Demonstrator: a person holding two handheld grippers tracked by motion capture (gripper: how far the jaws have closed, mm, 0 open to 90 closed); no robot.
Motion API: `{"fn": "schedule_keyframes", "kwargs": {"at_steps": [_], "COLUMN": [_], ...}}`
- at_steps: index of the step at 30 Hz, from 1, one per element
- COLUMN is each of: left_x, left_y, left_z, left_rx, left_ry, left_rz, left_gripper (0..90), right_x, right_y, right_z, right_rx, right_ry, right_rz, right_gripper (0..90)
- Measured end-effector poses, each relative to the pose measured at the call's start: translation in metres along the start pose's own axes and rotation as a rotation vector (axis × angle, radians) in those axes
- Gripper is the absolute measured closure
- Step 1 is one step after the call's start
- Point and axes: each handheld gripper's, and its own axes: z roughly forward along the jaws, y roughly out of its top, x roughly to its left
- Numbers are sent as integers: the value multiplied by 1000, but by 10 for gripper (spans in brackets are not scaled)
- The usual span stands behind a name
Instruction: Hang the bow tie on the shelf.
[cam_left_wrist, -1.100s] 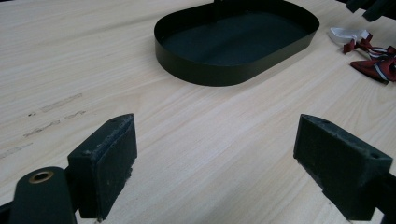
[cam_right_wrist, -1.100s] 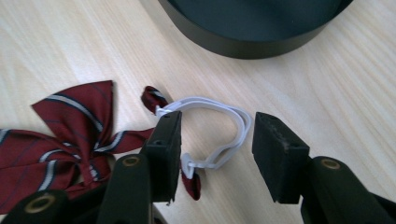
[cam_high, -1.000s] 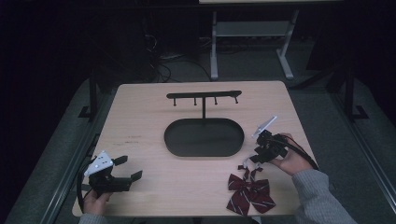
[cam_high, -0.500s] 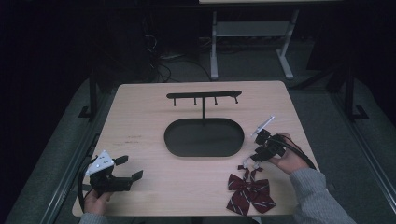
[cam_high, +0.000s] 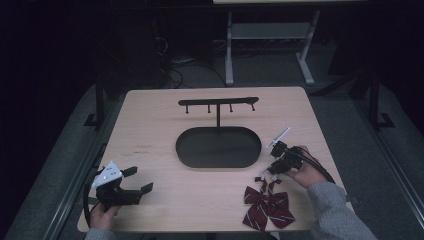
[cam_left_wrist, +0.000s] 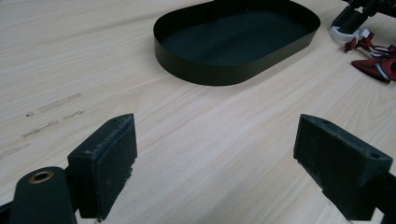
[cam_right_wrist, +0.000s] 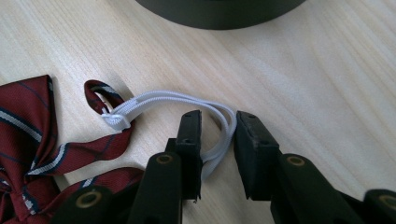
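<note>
A dark red striped bow tie (cam_high: 267, 207) lies near the table's front right edge, and its white elastic loop (cam_right_wrist: 173, 98) trails toward the tray. My right gripper (cam_high: 265, 173) points down at that loop. In the right gripper view the jaws (cam_right_wrist: 217, 116) straddle the end of the elastic. They have just been closing, a gap still shows, and the pads do not pinch the band. My left gripper (cam_high: 141, 179) rests at the front left, open wide (cam_left_wrist: 217, 123), with nothing but bare tabletop between its pads.
A black oval tray (cam_high: 218, 147) sits mid-table, and a post rises from it to a horizontal bar with several pegs (cam_high: 218, 101). The tray's wall (cam_left_wrist: 224, 74) lies ahead of the left gripper. Bare wood surrounds the tray.
The right gripper has edged slightly toward the bow tie's elastic. The left gripper has stayed in place.
</note>
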Motion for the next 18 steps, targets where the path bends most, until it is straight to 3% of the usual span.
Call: {"fn": "schedule_keyframes", "kwargs": {"at_steps": [10, 18], "left_x": [-1, -1], "left_y": [0, 0], "left_z": [-1, -1], "left_rx": [-3, 2], "left_ry": [2, 1], "left_rz": [6, 8], "left_gripper": [131, 131], "right_x": [4, 10], "right_y": [0, 1], "right_z": [0, -5], "right_rx": [7, 9], "right_ry": [-26, -24], "right_rz": [-19, -56], "right_gripper": [863, 877]}}
